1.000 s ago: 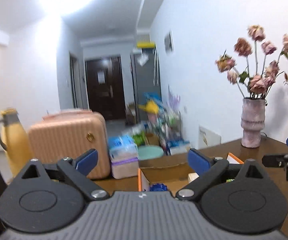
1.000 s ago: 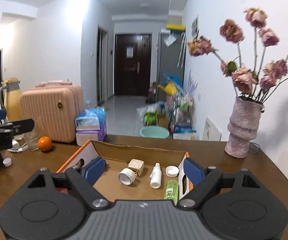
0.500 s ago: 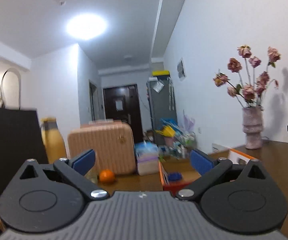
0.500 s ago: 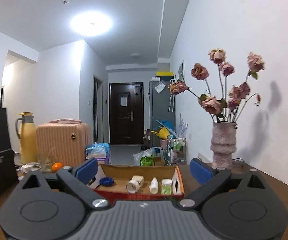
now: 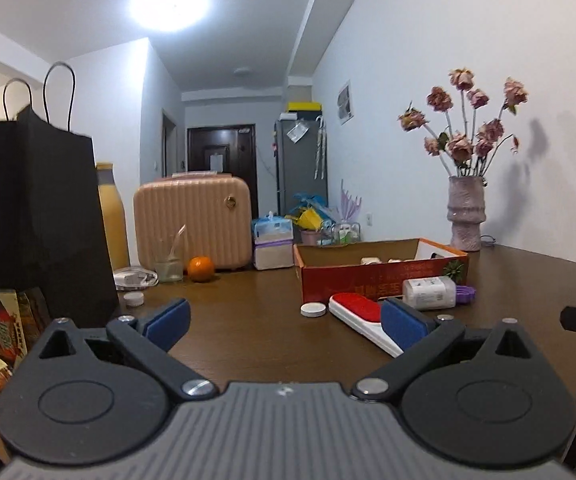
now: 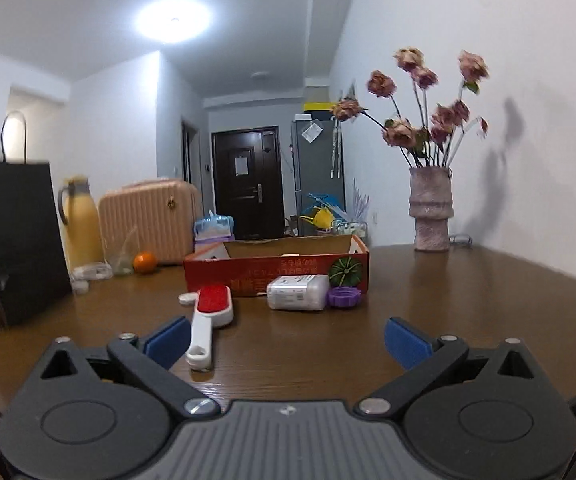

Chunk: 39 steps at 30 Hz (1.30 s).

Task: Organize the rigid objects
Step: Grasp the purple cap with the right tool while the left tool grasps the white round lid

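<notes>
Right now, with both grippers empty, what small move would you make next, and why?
Probably ease the open right gripper forward and left to the lint brush: it lies loose on the table, outside the red box, nearest that gripper.

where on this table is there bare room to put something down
Bare wood lies right of the red cardboard box toward the vase, and in front of the right gripper. Another patch sits between the orange and the box. Crowded: along the box front, with lint brush, white bottle, white cap.
</notes>
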Tool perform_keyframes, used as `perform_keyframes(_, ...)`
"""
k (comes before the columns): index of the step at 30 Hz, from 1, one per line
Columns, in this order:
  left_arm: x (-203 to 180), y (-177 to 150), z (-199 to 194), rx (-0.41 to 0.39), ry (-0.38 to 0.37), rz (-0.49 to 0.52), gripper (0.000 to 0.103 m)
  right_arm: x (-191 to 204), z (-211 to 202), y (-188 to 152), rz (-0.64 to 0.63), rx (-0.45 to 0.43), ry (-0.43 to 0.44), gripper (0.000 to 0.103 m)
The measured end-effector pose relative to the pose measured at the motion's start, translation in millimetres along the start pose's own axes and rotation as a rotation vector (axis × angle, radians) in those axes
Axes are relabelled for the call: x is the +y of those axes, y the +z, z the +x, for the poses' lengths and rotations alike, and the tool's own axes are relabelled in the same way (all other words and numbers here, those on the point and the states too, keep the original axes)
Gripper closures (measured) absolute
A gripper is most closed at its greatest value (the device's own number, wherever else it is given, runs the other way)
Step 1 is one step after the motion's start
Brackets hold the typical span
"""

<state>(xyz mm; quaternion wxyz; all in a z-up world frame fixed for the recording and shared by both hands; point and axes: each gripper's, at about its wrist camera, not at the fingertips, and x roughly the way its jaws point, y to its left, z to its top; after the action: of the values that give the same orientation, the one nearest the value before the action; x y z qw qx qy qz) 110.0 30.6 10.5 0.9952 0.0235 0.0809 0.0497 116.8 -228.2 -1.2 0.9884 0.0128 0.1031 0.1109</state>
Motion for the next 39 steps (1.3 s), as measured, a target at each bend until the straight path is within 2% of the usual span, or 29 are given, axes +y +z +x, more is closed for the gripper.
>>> perform_keyframes(7, 0.3, -5.0, 43.7, 0.111, 0.008, 0.011, 0.001, -8.3, 36.0, 6.2, -0.012, 0.067, -0.044, 0.001)
perform_keyframes(9, 1.1, -0.6, 66.6, 0.161, 0.000, 0.025, 0.009, -15.8, 53.0, 10.0, -0.018, 0.091, -0.055, 0.002)
perform_keyframes(12, 2.7, 7.4, 108.1, 0.232, -0.045, 0.051, 0.019, -28.5, 83.5, 18.2, -0.040, 0.147, -0.074, 0.008)
perform_keyframes(14, 3.4, 9.8, 139.1, 0.276, -0.079, 0.064, 0.022, -39.2, 108.3, 25.2, -0.059, 0.187, -0.070, 0.010)
perform_keyframes(18, -0.4, 8.3, 209.4, 0.372, -0.122, 0.122, 0.021, -60.9, 164.2, 34.6, -0.089, 0.265, -0.056, 0.014)
perform_keyframes(20, -5.5, 6.5, 238.8, 0.399, -0.179, 0.153, 0.021, -71.1, 193.3, 37.3, -0.096, 0.306, -0.049, 0.016)
perform_keyframes(23, -11.6, 0.8, 281.2, 0.442, -0.169, 0.196, 0.021, -82.2, 238.2, 38.5, -0.130, 0.361, -0.063, 0.016)
perform_keyframes(25, -10.2, -3.7, 308.4, 0.490, -0.174, 0.171, 0.024, -84.9, 265.0, 37.8, -0.144, 0.399, -0.039, 0.017)
perform_keyframes(26, -8.5, -6.3, 319.2, 0.515, -0.182, 0.153, 0.030, -85.8, 276.4, 37.7, -0.146, 0.419, -0.026, 0.019)
perform_keyframes(28, -5.4, -8.1, 334.3, 0.513, -0.200, 0.123, 0.032, -83.7, 296.2, 36.3, -0.161, 0.459, 0.006, 0.024)
perform_keyframes(31, -8.2, -7.4, 346.8, 0.502, -0.228, 0.135, 0.039, -81.4, 318.0, 33.6, -0.170, 0.482, 0.033, 0.025)
perform_keyframes(33, -10.7, -6.7, 351.2, 0.496, -0.245, 0.125, 0.063, -84.7, 325.6, 34.0, -0.145, 0.475, 0.046, 0.032)
perform_keyframes(34, -13.2, -5.7, 352.6, 0.497, -0.255, 0.124, 0.063, -87.7, 329.2, 34.9, -0.119, 0.476, 0.062, 0.051)
perform_keyframes(39, -23.0, -4.1, 350.5, 0.485, -0.229, 0.172, 0.063, -93.7, 334.1, 36.6, -0.084, 0.474, 0.076, 0.051)
